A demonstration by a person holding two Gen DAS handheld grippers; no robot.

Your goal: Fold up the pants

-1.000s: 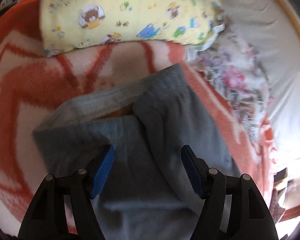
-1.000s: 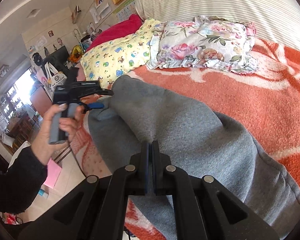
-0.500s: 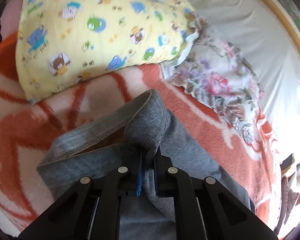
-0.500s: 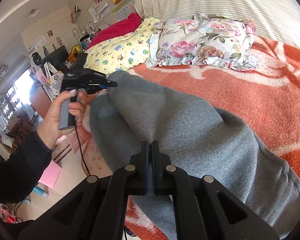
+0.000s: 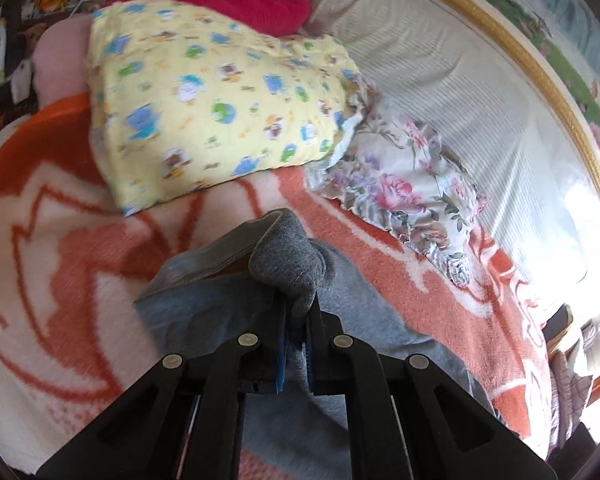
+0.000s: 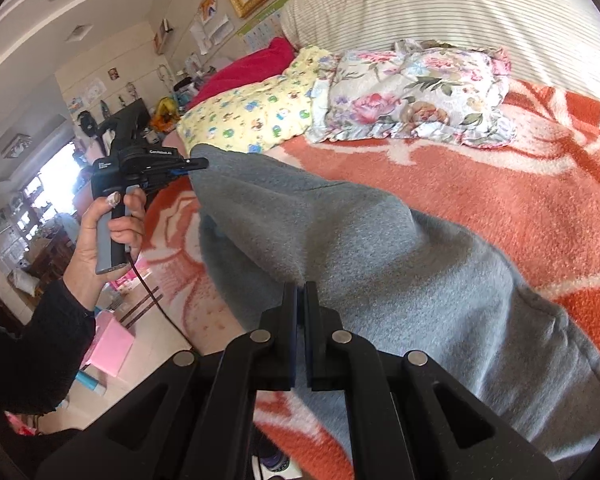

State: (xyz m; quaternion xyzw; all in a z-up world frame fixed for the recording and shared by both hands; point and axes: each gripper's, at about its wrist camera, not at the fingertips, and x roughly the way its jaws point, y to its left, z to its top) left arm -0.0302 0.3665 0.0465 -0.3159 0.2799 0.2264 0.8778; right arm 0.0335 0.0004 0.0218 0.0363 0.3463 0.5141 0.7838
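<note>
Grey pants (image 6: 380, 248) bunch up, pinched by both tools.

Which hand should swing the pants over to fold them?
Probably the left. The left gripper pinches the waistband of the pants and holds it lifted off the blanket; the right gripper clamps fabric lower down.

One pants (image 6: 380, 248), three pillows (image 5: 220, 120), two tools (image 5: 296, 320)
</note>
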